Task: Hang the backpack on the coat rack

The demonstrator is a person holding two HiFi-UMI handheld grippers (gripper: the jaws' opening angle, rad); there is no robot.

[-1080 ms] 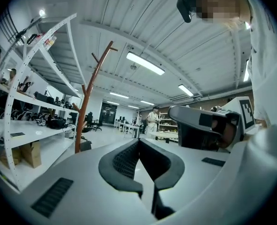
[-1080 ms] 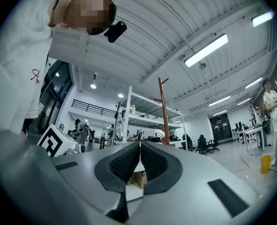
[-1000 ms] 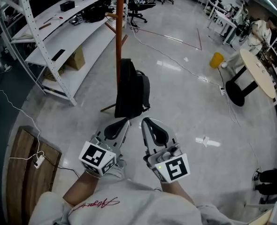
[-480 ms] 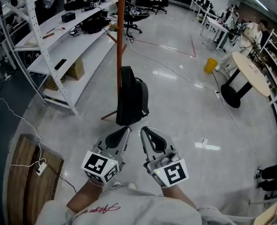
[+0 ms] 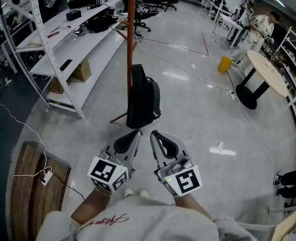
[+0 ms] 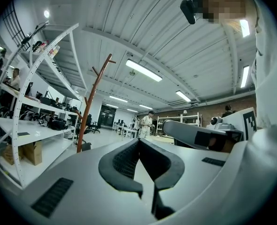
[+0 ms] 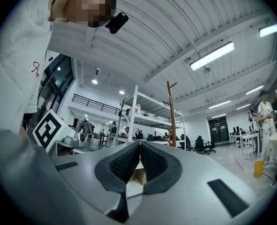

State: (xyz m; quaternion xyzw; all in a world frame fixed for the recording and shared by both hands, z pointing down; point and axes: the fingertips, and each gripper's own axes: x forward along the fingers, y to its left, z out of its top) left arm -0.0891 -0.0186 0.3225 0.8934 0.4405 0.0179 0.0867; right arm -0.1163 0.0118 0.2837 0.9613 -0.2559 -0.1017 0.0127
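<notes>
Both grippers closed and empty, backpack at the rack ahead.
Left gripper [image 5: 136, 133] and right gripper [image 5: 154, 133] sit side by side low in the head view, jaws pad to pad, nothing between them in either gripper view. Black fabric backpack [image 5: 143, 97] is upright against the pole of the tall brown wooden coat rack [image 5: 130, 39], low near its feet, apart from both grippers. Whether it hangs or stands on the glossy grey floor [image 5: 203, 109], can't tell. White metal shelving [image 5: 83, 41] is left of the rack.

White shelving [image 5: 95, 36] (cluttered) lines a glossy grey floor [image 5: 188, 114].
</notes>
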